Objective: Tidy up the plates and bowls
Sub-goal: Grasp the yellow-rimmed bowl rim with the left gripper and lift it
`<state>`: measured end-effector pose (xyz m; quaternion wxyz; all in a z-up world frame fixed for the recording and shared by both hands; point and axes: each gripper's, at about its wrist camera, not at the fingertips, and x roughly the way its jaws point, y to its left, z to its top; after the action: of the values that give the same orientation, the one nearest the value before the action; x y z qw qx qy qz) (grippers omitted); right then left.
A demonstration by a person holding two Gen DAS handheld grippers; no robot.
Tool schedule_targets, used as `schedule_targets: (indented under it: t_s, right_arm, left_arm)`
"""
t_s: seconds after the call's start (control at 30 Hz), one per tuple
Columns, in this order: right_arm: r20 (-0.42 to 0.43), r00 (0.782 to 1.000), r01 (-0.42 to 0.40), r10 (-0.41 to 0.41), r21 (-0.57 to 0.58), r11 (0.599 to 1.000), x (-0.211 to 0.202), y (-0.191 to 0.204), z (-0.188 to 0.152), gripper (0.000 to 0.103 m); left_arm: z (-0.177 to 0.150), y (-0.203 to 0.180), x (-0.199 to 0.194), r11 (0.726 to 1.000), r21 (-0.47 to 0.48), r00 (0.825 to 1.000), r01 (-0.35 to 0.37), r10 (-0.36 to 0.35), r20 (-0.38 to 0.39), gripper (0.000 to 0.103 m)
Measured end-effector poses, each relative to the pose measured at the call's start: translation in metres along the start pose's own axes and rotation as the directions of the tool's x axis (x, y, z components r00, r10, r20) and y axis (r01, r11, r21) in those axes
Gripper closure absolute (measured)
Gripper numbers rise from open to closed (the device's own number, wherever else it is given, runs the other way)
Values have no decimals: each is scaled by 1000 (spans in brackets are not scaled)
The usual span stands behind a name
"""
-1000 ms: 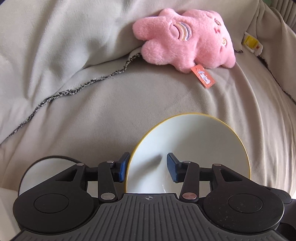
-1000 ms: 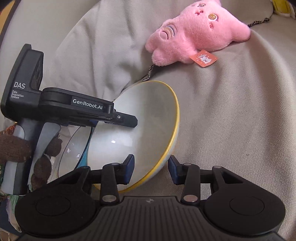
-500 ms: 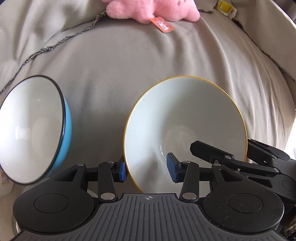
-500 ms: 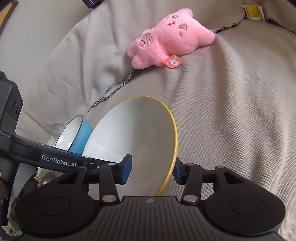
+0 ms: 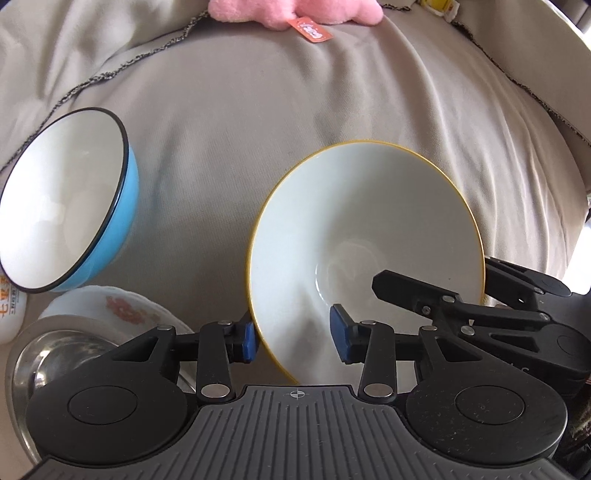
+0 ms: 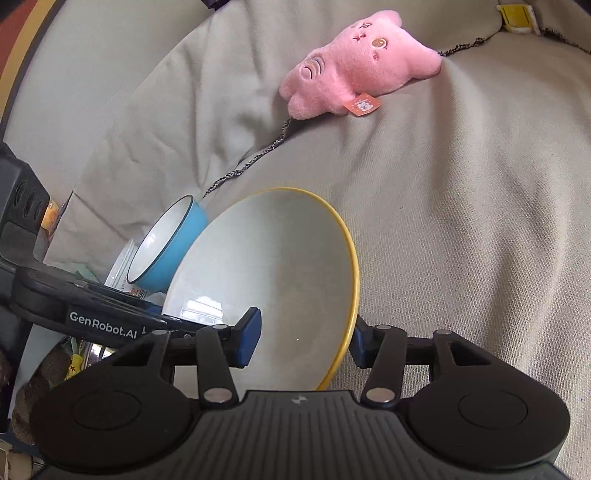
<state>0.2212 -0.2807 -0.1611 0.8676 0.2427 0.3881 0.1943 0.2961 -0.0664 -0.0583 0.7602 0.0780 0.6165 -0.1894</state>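
A white bowl with a yellow rim stands tilted over the grey sofa cover. My left gripper straddles its left rim; the left pad touches the outside, the right pad sits inside with a gap. My right gripper straddles the opposite rim of the same bowl, one pad inside and one outside. A blue bowl with a white inside and black rim leans tilted at left, seen also in the right wrist view.
A white floral dish and a steel basin sit at lower left. A pink plush toy lies at the back of the sofa cover. A yellow tag is at the far right.
Both grippers and the yellow-rimmed bowl have moved back and down from the plush toy. The blue bowl, floral dish and steel basin have come into view at left.
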Motion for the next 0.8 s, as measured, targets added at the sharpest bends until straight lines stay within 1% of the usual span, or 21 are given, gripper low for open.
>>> schedule_targets:
  t_s: [0.07, 0.13, 0.2, 0.3, 0.37, 0.43, 0.67, 0.8]
  right_arm:
    - [2, 1000, 1, -1, -15, 1000, -1, 3, -2, 52]
    - [-3, 1000, -17, 17, -17, 1000, -3, 4, -3, 52]
    - [-14, 999, -37, 37, -13, 999, -3, 3, -3, 51]
    - [-43, 998, -53, 51, -39, 998, 1, 8, -5, 50]
    - [-57, 998, -42, 39, -66, 997, 4, 13, -8, 50]
    - [-50, 998, -29, 25, -91, 995, 4, 17, -10, 50]
    - [-44, 999, -33, 29, -96, 995, 3, 17, -11, 49]
    - [-36, 999, -31, 27, -106, 994, 2, 18, -12, 48]
  left_arm:
    - [-1, 1, 2, 1000, -8, 1000, -11, 11, -11, 60]
    - [-4, 2, 2, 1000, -15, 1000, -17, 16, -26, 60]
    - [-9, 1, 0, 1000, -13, 999, -22, 22, -42, 60]
    - [-16, 3, -1, 999, -9, 997, -44, 44, -60, 61]
    - [-18, 4, -3, 998, -17, 997, -53, 52, -53, 63]
    - [-19, 6, -4, 998, -34, 998, -51, 49, -47, 63]
    - [-21, 11, -18, 998, -55, 999, -42, 41, -18, 63]
    - [-20, 18, -34, 996, -86, 999, -20, 22, 31, 63]
